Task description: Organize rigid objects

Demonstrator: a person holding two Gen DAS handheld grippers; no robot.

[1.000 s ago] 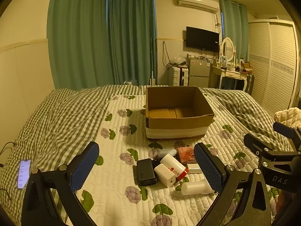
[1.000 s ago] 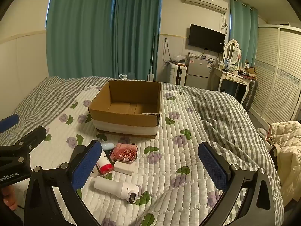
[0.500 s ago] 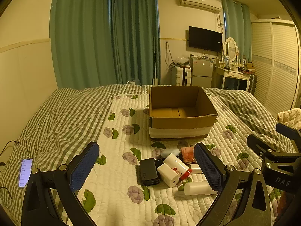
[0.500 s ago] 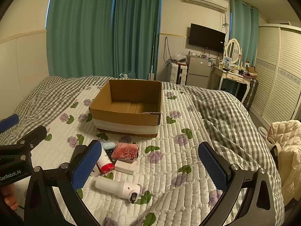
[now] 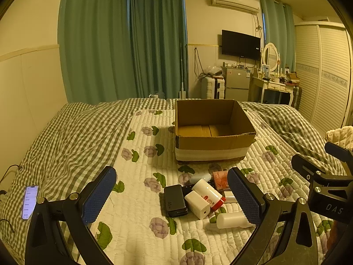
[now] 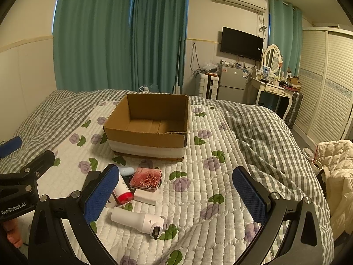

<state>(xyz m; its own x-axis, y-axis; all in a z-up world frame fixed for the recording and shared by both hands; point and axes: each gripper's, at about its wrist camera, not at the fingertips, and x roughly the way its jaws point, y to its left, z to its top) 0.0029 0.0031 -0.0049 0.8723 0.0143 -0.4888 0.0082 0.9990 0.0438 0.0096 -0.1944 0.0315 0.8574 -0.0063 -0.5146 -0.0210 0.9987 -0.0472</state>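
Note:
An open empty cardboard box (image 5: pixel 213 130) (image 6: pixel 147 130) stands on the quilted bed. In front of it lies a cluster: a black power bank (image 5: pixel 175 199), a white charger cube (image 5: pixel 197 204), a white tube with a red cap (image 5: pixel 208 194) (image 6: pixel 121 193), a pink clip case (image 6: pixel 146 179) (image 5: pixel 220 177), a light blue oval case (image 6: pixel 126 171), a flat white box (image 6: pixel 146 196) and a white cylinder device (image 6: pixel 138 219) (image 5: pixel 232 220). My left gripper (image 5: pixel 172 195) is open above the cluster. My right gripper (image 6: pixel 175 195) is open, just right of it. Both are empty.
A phone (image 5: pixel 29 201) lies on the checked duvet at the far left. A cream jacket (image 6: pixel 337 176) hangs beside the bed on the right. A fridge, a dressing table and a wardrobe stand past the bed's far end.
Both views have shifted slightly; the box and the cluster sit a little lower and nearer in the left wrist view. Nothing on the bed has moved and both grippers stay open.

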